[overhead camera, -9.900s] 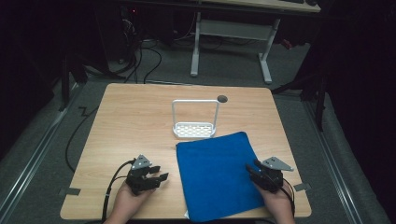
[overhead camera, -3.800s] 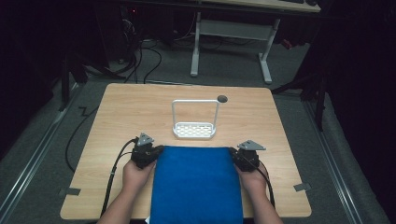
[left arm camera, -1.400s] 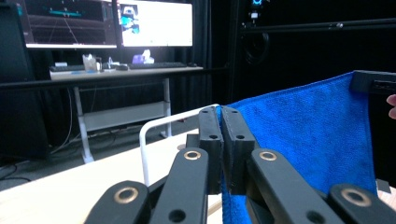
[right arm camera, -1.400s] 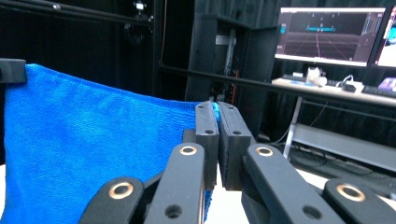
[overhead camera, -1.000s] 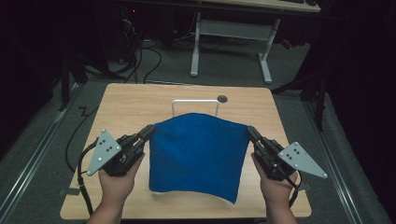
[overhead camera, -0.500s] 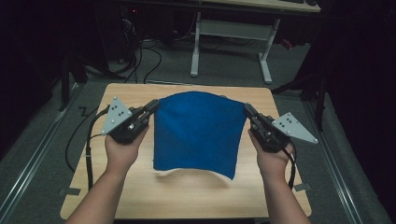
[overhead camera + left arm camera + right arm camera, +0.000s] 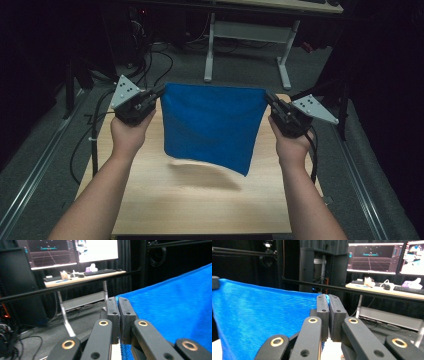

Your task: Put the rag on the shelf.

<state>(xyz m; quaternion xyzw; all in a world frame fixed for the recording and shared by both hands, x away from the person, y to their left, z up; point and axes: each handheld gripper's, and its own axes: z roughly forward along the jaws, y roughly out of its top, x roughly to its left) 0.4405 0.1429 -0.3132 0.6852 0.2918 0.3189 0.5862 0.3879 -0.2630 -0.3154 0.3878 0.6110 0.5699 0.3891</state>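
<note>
A blue cloth hangs stretched in the air above the wooden table, held by its two top corners. My left gripper is shut on the cloth's top left corner, and my right gripper is shut on the top right corner. The left gripper view has the jaws pinched together with the blue cloth spreading away to the right. In the right gripper view the closed jaws clamp the blue cloth, which spreads to the left. The cloth's lower edge floats free above the table and casts a shadow.
Behind the table stands a white desk frame on grey carpet. Cables trail off the table's left side. A desk with monitors and a keyboard is in the background of both gripper views.
Both grippers have lifted the cloth higher and farther forward, pulling its top edge taut. It now hangs clear of the table and hides the white rack.
</note>
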